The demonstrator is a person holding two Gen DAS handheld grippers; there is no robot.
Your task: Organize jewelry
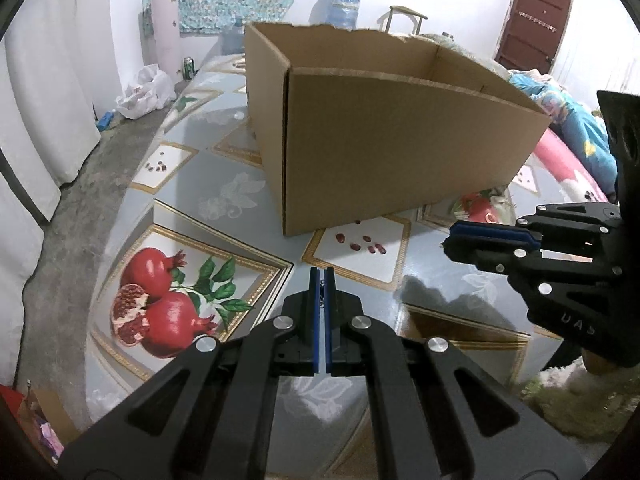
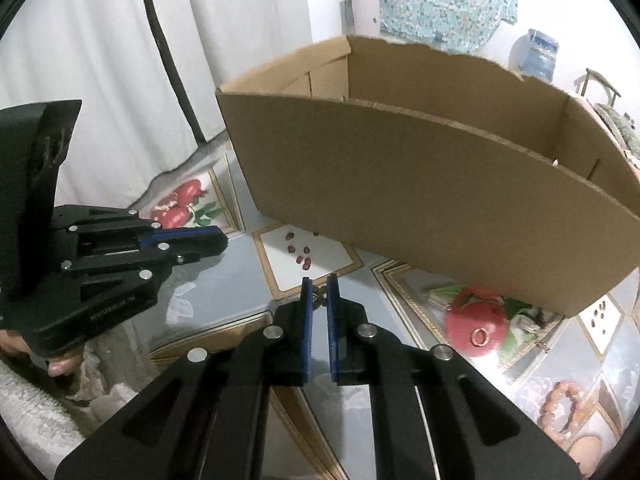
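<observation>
In the left wrist view my left gripper (image 1: 322, 276) hangs over the fruit-print tablecloth. Its blue pads are pressed together on a tiny silvery piece (image 1: 320, 301) in the seam. My right gripper (image 2: 319, 285) is shut on a small brassy jewelry piece (image 2: 319, 299), held above the cloth before the open cardboard box (image 2: 420, 200). Each gripper shows from the side in the other's view: the right gripper (image 1: 448, 240) and the left gripper (image 2: 222, 240). A gold ring (image 2: 479, 336) lies on a printed pomegranate, and an orange bead bracelet (image 2: 560, 408) lies at the lower right.
The cardboard box (image 1: 400, 152) fills the middle of the table (image 1: 224, 168). Another small metal trinket (image 2: 541, 345) lies right of the ring. A hand (image 2: 60, 366) grips the left gripper's handle. A white curtain, a concrete floor strip and a water jug (image 1: 344, 6) lie beyond.
</observation>
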